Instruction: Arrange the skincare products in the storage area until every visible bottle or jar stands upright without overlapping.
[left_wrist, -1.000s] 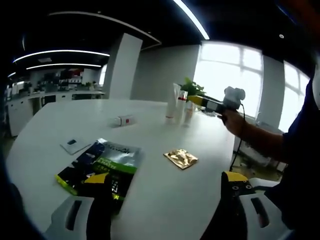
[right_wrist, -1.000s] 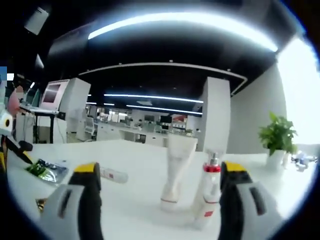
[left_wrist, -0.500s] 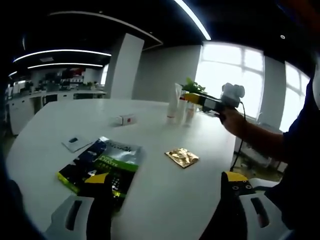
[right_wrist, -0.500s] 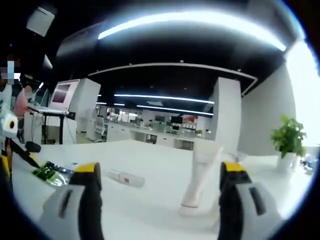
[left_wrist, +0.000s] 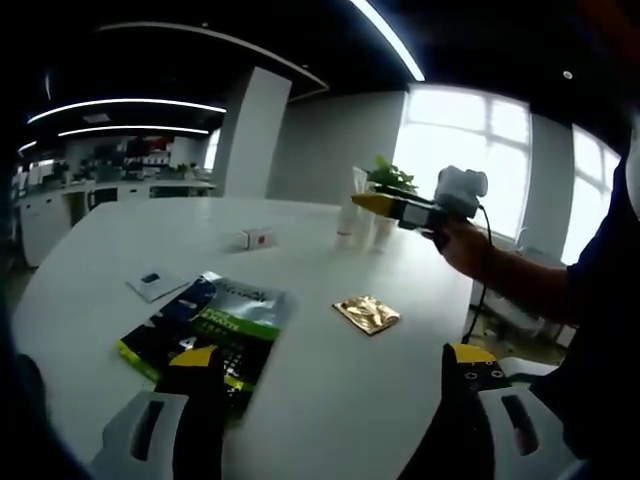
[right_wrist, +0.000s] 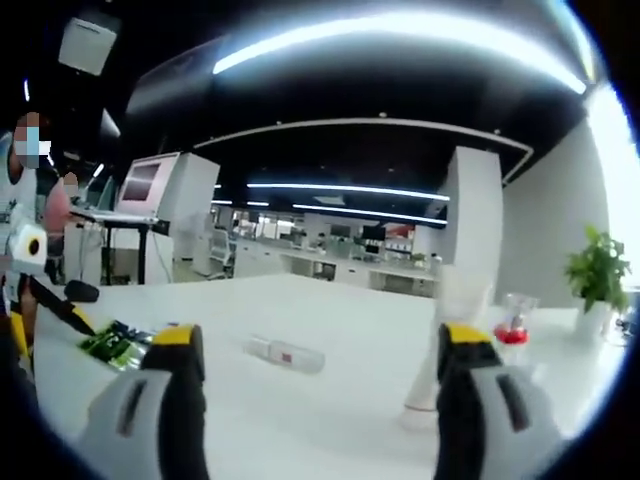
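A white tube (left_wrist: 352, 205) and a red-capped pump bottle (left_wrist: 379, 228) stand upright at the far side of the white table (left_wrist: 330, 400). A small white bottle (left_wrist: 256, 238) lies on its side to their left. In the right gripper view the lying bottle (right_wrist: 287, 354) is ahead between my jaws, while the tube (right_wrist: 440, 345) and the pump bottle (right_wrist: 512, 328) sit by the right jaw. My right gripper (right_wrist: 315, 395) is open and empty; the left gripper view shows it (left_wrist: 368, 203) hovering in front of the tube. My left gripper (left_wrist: 325, 405) hangs open over the near table edge.
A green and black sachet pack (left_wrist: 205, 325), a gold sachet (left_wrist: 366, 313) and a small white card (left_wrist: 152, 283) lie on the near half of the table. A potted plant (right_wrist: 598, 275) stands behind the bottles. The person's forearm (left_wrist: 510, 275) reaches in from the right.
The right gripper has swung left, from facing the tube and pump bottle to facing the lying bottle. The left gripper has barely moved.
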